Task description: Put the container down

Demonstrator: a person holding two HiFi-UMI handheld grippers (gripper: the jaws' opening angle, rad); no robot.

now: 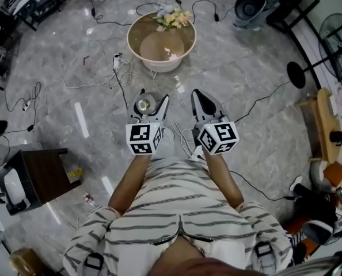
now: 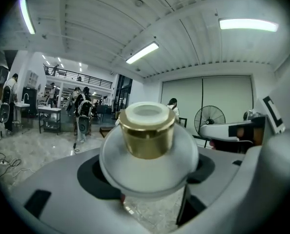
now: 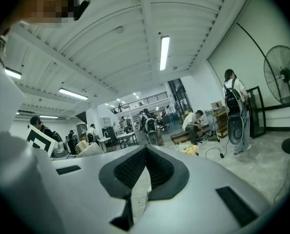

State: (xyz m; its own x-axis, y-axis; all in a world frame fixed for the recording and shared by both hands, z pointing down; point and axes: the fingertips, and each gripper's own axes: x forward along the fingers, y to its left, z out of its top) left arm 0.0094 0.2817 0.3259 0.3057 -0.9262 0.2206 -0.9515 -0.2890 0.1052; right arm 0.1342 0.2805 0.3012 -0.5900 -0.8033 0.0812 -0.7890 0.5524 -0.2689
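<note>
left gripper (image 1: pixel 152 100): holds container (image 1: pixel 143 104) | right gripper (image 1: pixel 199 95): jaws together | basin (image 1: pixel 159 68): floor

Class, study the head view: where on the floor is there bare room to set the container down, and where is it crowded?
Bare marble lies between the basin and the fan base, and left of the container, toward the dark table. Crowded: cables and a power strip left of the basin, running toward the container.

- The head camera looks steeply down from above the person, onto the left gripper (image 1: pixel 151 101), the right gripper (image 1: pixel 197 95) and the marble floor (image 1: pixel 246 68).
- The left gripper's camera sits tight behind the container (image 2: pixel 147 145), tilted up at the ceiling (image 2: pixel 111 23).
- The right gripper's camera tilts up likewise; both share that ceiling and hall.
</note>
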